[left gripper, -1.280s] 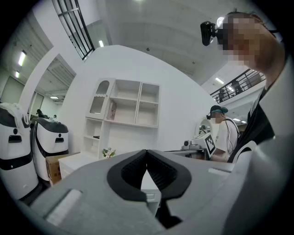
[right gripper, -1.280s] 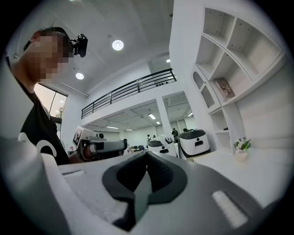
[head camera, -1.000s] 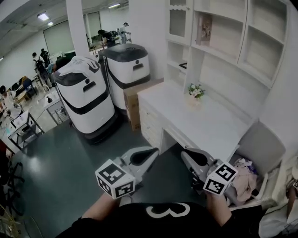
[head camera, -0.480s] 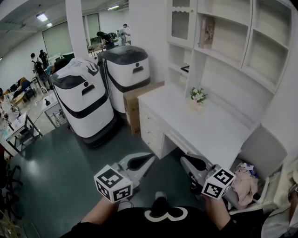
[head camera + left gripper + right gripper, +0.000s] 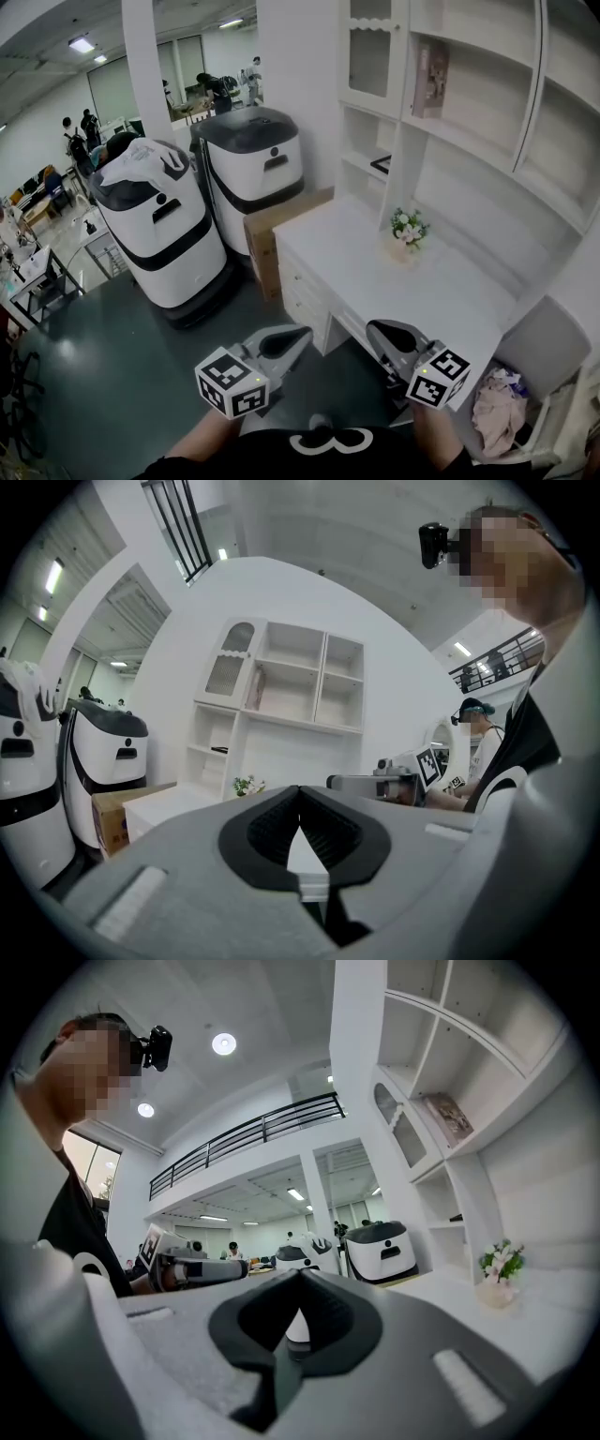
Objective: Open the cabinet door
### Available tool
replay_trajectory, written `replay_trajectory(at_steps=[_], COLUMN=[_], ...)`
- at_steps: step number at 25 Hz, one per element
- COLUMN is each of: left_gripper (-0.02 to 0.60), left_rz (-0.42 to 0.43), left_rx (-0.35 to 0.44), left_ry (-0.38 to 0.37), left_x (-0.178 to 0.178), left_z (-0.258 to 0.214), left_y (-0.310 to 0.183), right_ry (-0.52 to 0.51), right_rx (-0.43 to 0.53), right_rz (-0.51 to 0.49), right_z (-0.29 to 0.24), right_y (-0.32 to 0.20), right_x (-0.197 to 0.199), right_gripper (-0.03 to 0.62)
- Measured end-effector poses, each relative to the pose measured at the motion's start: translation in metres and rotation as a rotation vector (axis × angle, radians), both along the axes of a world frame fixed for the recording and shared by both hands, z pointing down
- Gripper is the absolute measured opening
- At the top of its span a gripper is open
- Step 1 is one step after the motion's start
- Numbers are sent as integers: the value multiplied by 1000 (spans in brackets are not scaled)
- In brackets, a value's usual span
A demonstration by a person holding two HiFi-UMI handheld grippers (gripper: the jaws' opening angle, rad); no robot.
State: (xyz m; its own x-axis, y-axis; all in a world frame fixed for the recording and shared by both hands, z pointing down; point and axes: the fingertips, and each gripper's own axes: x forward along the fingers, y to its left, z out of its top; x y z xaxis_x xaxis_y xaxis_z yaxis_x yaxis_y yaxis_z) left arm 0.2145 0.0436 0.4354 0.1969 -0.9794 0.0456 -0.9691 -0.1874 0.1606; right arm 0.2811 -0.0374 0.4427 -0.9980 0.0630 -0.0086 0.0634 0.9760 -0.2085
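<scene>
you'll find the cabinet door [image 5: 370, 58] in the top-left bay of the white shelf unit [image 5: 473, 112] above the bench [image 5: 375, 272]: white-framed, with a see-through pane and a scalloped arch on top. it stands upright and shut.

Hardly any legible text

A white mark like a 3 lying on its side stands on the black shirt [image 5: 323, 441] at the bottom edge of the head view. The left cube [image 5: 232, 382] and right cube [image 5: 438, 377] carry black-and-white square marker patterns, with no letters or digits. The cover of the book [image 5: 430, 78] is too small to read.
</scene>
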Motion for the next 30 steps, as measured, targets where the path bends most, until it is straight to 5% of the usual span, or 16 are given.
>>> replay_trajectory(at_steps=[13, 30], left_gripper=[3, 2], left_rz=[66, 191], left_rx=[45, 214], left_ry=[-19, -182], left_x=[-91, -144], left_z=[-24, -98], left_y=[-202, -308], right_ry=[29, -28], right_rx=[67, 314], right_rz=[18, 110], right_z=[-16, -100], right_y=[-181, -276], right_x=[-92, -151], right_gripper=[3, 3])
